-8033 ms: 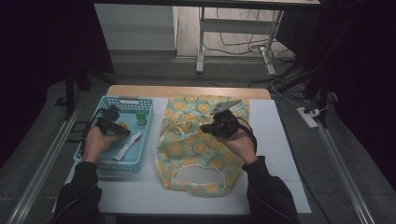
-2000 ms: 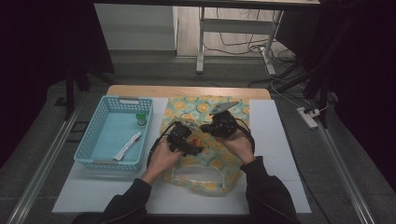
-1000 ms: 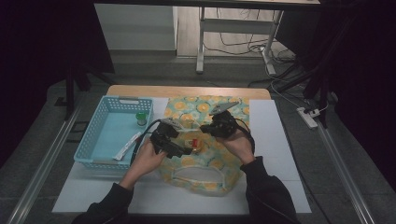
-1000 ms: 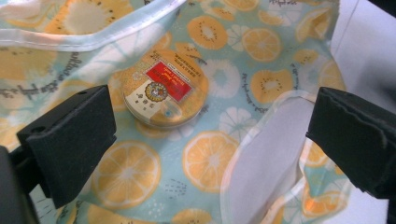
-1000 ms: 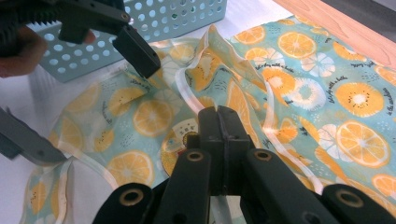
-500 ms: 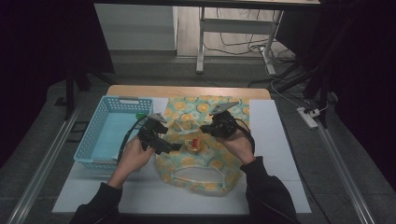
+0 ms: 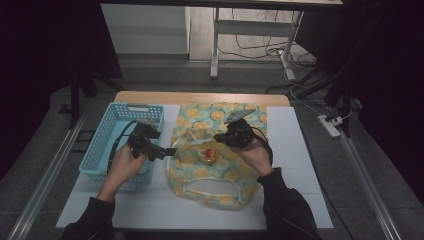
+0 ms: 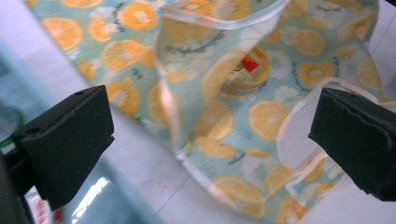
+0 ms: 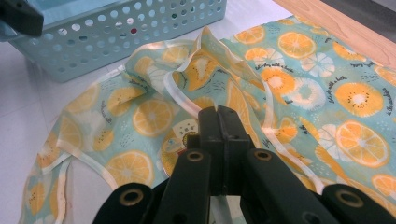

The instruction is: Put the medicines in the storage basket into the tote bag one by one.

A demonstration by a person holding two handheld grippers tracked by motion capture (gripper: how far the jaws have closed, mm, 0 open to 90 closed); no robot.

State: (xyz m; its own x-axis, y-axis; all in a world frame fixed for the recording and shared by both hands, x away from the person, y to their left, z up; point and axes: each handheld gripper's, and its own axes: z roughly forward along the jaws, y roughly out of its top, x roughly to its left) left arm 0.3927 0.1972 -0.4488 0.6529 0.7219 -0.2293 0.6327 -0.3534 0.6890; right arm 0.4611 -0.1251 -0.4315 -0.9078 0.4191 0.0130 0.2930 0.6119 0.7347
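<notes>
left gripper (image 7: pixel 167 151) back toward basket (image 7: pixel 102 145).

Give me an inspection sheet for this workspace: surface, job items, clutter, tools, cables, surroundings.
Surface: white table top with a wooden strip along the far edge.
Job's things: orange-print bag lies flat, mouth lifted; a small round tin with a red label shows through it.
Clutter: blue basket at the left of the bag; its contents are hard to tell.
Tools: left tool open, nothing between its jaws, between basket and bag; right tool shut on the bag's raised edge.
Cables: one trails from the left tool over the basket; more lie on the floor beyond.
Surroundings: dark room, grey floor, metal rails, a power strip on the right.
</notes>
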